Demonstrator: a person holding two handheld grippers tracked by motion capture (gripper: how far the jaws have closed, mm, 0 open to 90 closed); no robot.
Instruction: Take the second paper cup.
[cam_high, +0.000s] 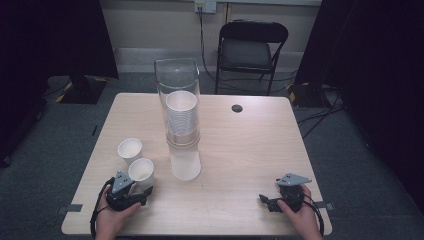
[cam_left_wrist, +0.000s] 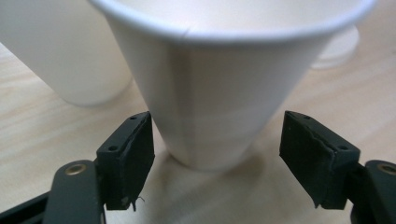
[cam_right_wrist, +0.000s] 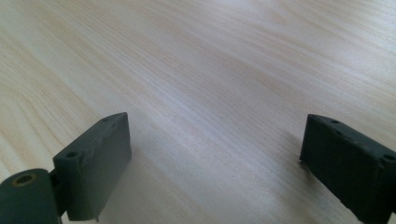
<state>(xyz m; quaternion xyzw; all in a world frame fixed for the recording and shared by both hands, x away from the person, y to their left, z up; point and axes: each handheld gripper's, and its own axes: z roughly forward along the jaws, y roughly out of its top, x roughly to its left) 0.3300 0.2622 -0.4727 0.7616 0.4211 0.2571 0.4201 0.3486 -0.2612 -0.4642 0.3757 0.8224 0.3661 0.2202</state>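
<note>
A white paper cup stands upright near the table's front left, its base between the jaws of my left gripper. The jaws flank the cup low down with a visible gap on the right side, so the gripper is open. A second white cup stands just behind and to the left of it. A tall clear holder at mid-table carries a stack of white cups. My right gripper rests at the front right, open over bare wood.
The light wooden table has a round cable hole at the back. A black folding chair stands beyond the far edge. Dark curtains hang at both sides, with cables on the floor to the right.
</note>
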